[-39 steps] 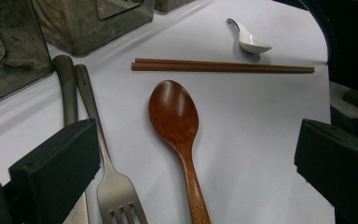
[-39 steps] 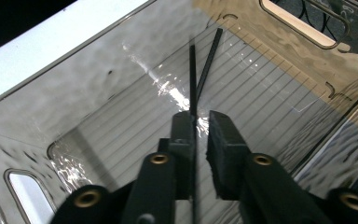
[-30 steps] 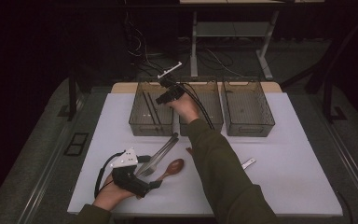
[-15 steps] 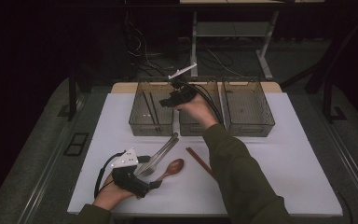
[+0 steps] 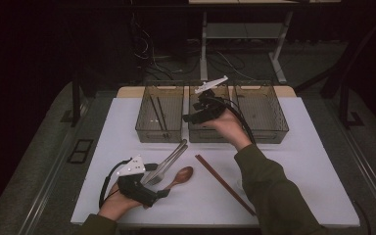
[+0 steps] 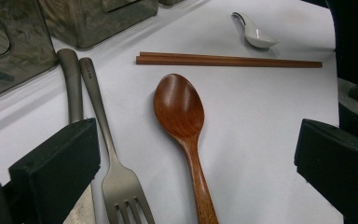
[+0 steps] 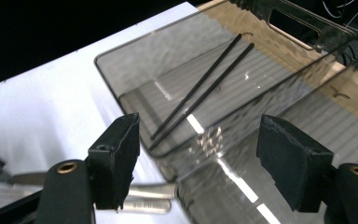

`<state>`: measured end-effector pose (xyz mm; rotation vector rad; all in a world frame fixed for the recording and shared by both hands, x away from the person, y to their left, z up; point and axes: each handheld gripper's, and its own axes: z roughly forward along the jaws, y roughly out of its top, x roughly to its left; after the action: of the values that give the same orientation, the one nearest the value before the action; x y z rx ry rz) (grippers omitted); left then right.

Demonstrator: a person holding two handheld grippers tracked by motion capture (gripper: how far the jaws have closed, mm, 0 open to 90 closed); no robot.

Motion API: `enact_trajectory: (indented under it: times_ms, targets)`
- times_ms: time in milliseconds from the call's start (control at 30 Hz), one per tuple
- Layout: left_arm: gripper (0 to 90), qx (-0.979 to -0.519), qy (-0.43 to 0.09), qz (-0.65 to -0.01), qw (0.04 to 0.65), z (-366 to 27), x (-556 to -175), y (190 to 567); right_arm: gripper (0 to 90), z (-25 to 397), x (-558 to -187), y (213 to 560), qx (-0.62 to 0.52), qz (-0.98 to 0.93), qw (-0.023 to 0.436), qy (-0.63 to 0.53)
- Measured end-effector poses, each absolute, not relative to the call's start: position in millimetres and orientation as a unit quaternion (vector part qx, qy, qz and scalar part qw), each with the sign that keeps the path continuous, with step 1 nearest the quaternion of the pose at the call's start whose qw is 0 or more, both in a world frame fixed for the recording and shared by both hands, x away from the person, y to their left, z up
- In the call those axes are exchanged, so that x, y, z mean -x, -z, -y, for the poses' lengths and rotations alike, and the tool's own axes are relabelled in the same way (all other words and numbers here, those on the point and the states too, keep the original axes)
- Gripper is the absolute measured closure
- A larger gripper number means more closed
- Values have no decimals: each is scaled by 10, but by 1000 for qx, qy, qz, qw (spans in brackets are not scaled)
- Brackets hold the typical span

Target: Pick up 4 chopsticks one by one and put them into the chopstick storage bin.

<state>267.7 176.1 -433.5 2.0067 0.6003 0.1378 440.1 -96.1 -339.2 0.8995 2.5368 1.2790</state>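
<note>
Since a second ago the right gripper (image 5: 192, 117) is lifted back, jaws released, above the far bins – black chopsticks (image 7: 200, 93) lie in the left bin (image 5: 159, 131) – while the left gripper (image 5: 162, 192), jaws spread, waits at the wooden spoon (image 6: 182, 116)

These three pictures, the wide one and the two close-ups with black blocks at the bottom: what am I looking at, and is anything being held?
A person sits at a white table holding a hand-operated two-jaw gripper in each hand. The high view looks down from above the person. The other two come from cameras riding on the grippers; the black blocks are each gripper's own jaws.

The left gripper is low over the table, jaws wide open around a wooden spoon, with a metal fork beside it. Farther off lie brown chopsticks and a white ceramic spoon.

The right gripper hovers open and empty over three clear bins at the table's far side. The left bin holds a pair of black chopsticks.

Nothing is held at this moment.
</note>
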Motion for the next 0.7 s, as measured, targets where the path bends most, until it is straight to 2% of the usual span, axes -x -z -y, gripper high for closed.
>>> enact_trajectory:
  times_ms: [500, 700]
  targets:
    - [0, -832, -58, -249, 493, -1757, -2683, 4344, 304, 1477, -3999, 3556, -304, -844, 77, -436]
    - [0, -831, -59, -250, 494, -1755, -2681, 4346, 389, 1597, -3831, 3740, -308, -847, 69, -428]
